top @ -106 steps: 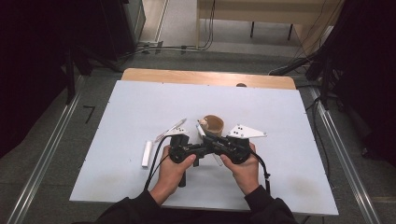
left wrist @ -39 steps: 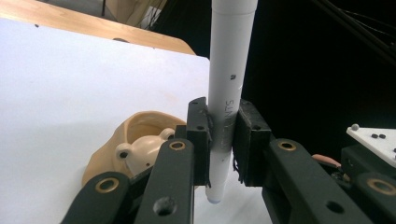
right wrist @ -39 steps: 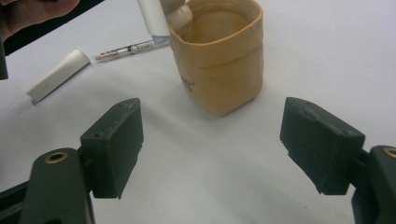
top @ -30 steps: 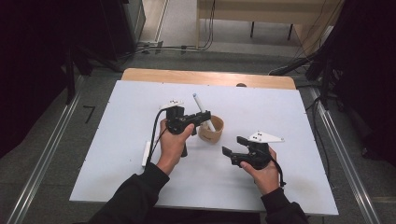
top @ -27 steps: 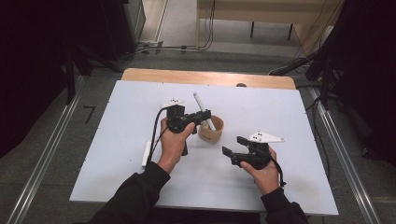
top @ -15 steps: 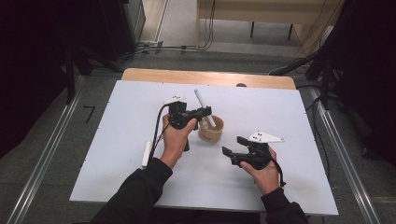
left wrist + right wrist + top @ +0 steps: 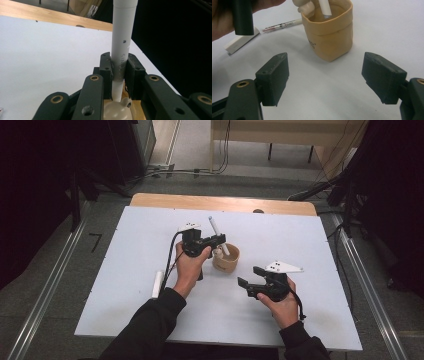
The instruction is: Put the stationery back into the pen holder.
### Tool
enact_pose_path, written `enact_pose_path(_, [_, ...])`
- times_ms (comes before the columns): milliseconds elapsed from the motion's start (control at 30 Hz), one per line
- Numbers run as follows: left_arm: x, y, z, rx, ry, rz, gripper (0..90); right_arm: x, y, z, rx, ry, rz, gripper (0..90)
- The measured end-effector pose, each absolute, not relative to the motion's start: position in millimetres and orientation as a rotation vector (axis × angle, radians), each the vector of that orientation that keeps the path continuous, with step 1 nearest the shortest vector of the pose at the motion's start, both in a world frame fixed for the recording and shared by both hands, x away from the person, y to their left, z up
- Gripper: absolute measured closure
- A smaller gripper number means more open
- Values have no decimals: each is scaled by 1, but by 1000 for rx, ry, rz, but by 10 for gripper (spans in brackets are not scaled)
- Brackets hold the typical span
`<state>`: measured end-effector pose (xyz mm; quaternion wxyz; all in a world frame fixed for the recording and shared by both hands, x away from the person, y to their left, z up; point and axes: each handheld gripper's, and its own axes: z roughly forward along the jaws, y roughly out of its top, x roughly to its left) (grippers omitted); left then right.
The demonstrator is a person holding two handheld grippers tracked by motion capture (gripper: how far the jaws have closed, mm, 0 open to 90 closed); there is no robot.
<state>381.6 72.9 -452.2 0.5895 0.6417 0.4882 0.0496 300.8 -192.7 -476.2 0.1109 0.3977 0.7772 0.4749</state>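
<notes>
A tan fabric pouch (image 7: 227, 262) stands upright at the table's middle. My left gripper (image 7: 219, 240) is shut on a white pen (image 7: 215, 227) that leans over the pouch, its lower end inside the rim. In the left gripper view the two jaws clamp the white pen (image 7: 122, 37) at my left gripper (image 7: 118, 71), above a beige rounded object (image 7: 116, 112) in the pouch. My right gripper (image 7: 251, 276) stands open to the pouch's near right, with nothing between its jaws. From my right gripper (image 7: 325, 80) the pouch (image 7: 329, 37) stands ahead, apart from both jaws.
A white bar-shaped object (image 7: 157, 284) lies left of the left hand, also as white bar (image 7: 240, 41). A thin pen (image 7: 282, 25) lies on the white table (image 7: 300, 235) behind the pouch. A wooden strip (image 7: 220, 202) runs along the far edge.
Both grippers were together at the pouch 3.5 s ago; the right one has since drawn back to the near right. Over the last second the left hand barely shifted with the pen.
</notes>
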Motion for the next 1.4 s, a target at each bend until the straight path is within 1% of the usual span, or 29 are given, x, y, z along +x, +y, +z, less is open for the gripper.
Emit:
enact_pose_path(267, [382, 73, -454, 1524, 1141, 158, 781, 301, -192, -476, 1161, 2286, 1390, 205])
enact_pose_path(567, [382, 70, -457, 1550, 1137, 168, 750, 301, -192, -477, 1163, 2290, 1384, 205])
enact_pose_path(667, [382, 71, -457, 1550, 1136, 173, 708, 301, -192, -477, 1164, 2289, 1384, 205])
enact_pose_path(733, [382, 71, -456, 1549, 1134, 177, 698, 301, -192, -477, 1163, 2288, 1385, 205])
enact_pose_path(900, [381, 72, -455, 1550, 1135, 190, 600, 300, -192, -477, 1162, 2288, 1385, 205])
enact_pose_path(1000, [379, 75, -454, 1550, 1131, 186, 584, 300, -192, -476, 1162, 2285, 1388, 205])
enact_pose_path(1033, [379, 76, -453, 1549, 1131, 186, 561, 300, -192, -476, 1162, 2283, 1386, 205])
enact_pose_path(1133, [376, 81, -451, 1539, 1130, 198, 538, 300, -193, -476, 1163, 2283, 1387, 205])
enact_pose_path(1400, [369, 98, -450, 1534, 1136, 224, 437, 300, -192, -476, 1165, 2279, 1385, 205])
